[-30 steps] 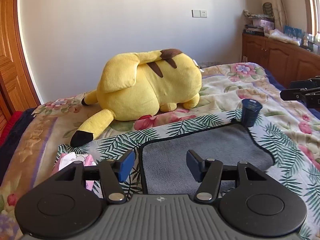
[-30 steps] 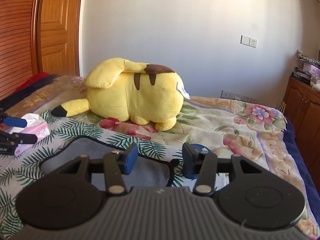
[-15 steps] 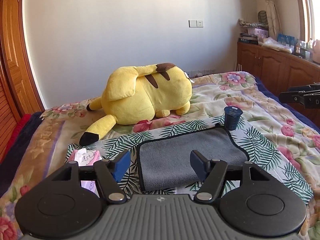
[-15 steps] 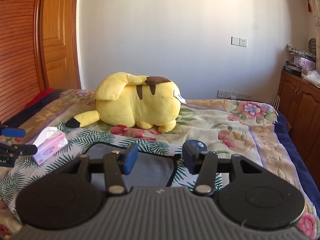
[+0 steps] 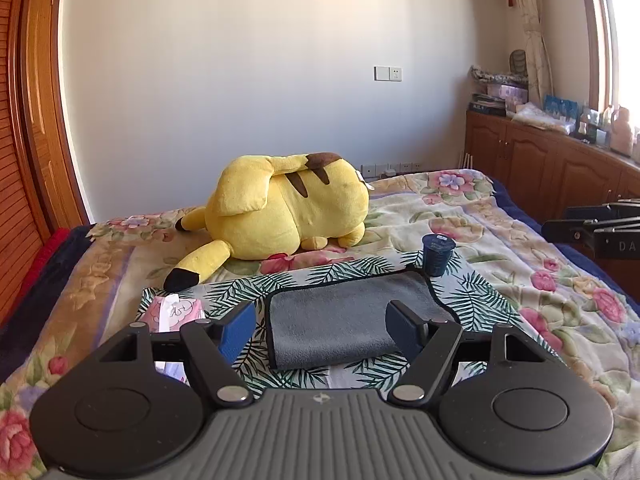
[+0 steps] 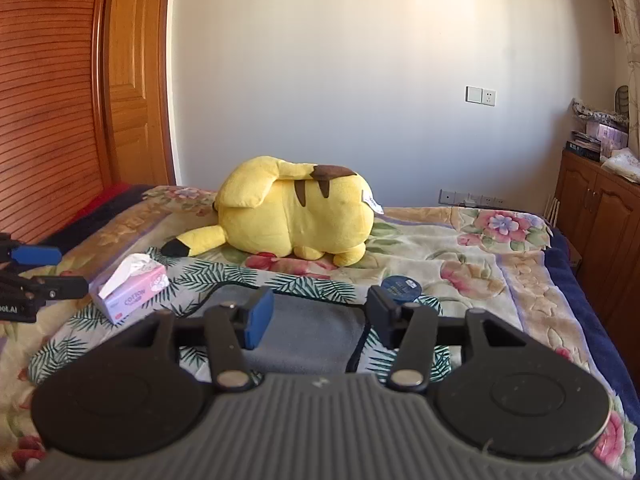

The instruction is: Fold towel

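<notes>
Leftmost on the bed (image 5: 500, 240), a tissue box (image 5: 172, 310) sits beside the grey towel (image 5: 344, 320), which lies folded flat near the bed's near edge, a dark cup (image 5: 438, 254) at its far right corner. Both left tongs (image 5: 320, 330) and right tongs (image 6: 320, 316) hover released, grasping nothing.

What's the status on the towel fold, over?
Left gripper open, right gripper open, both empty. Gray towel lies folded on the bed. Blue cup at its far corner.
</notes>
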### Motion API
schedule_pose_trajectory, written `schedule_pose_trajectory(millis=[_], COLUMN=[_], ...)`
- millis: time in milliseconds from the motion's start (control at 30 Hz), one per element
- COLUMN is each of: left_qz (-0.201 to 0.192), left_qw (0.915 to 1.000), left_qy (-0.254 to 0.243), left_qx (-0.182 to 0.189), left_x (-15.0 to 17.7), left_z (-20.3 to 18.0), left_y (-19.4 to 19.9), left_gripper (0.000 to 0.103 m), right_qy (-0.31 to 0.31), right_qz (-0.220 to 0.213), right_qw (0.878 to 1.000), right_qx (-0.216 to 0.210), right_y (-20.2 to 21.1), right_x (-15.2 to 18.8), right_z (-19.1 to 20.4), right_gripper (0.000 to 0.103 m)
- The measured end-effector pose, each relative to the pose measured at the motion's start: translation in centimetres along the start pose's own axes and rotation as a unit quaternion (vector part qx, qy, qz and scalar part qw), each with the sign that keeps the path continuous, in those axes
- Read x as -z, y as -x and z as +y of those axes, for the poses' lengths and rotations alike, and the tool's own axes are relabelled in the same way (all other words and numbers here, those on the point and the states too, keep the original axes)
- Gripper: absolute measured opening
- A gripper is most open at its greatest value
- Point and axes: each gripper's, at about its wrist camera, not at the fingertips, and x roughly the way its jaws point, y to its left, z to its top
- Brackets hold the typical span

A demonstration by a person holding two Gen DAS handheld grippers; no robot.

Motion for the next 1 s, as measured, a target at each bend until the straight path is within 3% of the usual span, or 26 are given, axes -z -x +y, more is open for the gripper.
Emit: schedule_pose_trajectory(millis=[267, 333, 400, 467, 700, 767, 1000], left_qz=[-0.008, -0.012, -0.013, -0.011, -0.01, -0.013, -0.012], left_qw=[0.9999, 0.9998, 0.9998, 0.9998, 0.9998, 0.9998, 0.9999], left_qy=[-0.009, -0.012, -0.012, -0.012, -0.015, -0.017, -0.01], left_qx=[-0.005, -0.007, -0.008, -0.011, -0.003, -0.002, -0.001], left_x=[0.4, 0.6, 0.9, 1.2, 2.9, 3.4, 5.1], left_z=[-0.7, -1.0, -1.3, -1.7, -3.2, -3.7, -4.4], left_y=[2.8, 3.4, 4.0, 4.2, 5.3, 5.6, 6.1], left_gripper=[0.057, 0.062, 0.065, 0.067, 0.078, 0.083, 0.087], right_qy=[0.003, 0.003, 0.0, -0.003, -0.001, 0.002, 0.0], right_qz=[-0.006, -0.005, -0.005, -0.007, -0.006, -0.006, -0.017], right_qw=[1.0, 1.0, 1.0, 1.0, 1.0, 1.0, 1.0], right_qx=[-0.003, -0.003, -0.002, -0.001, 0.0, 0.001, -0.004], right_y=[1.8, 2.3, 2.6, 3.1, 4.1, 4.2, 5.2], right_x=[0.4, 0.7, 1.1, 1.6, 3.2, 3.6, 4.4], right_z=[1.2, 1.4, 1.6, 1.8, 2.2, 2.3, 2.6], right_gripper=[0.063, 0.065, 0.069, 0.084, 0.092, 0.103, 0.103])
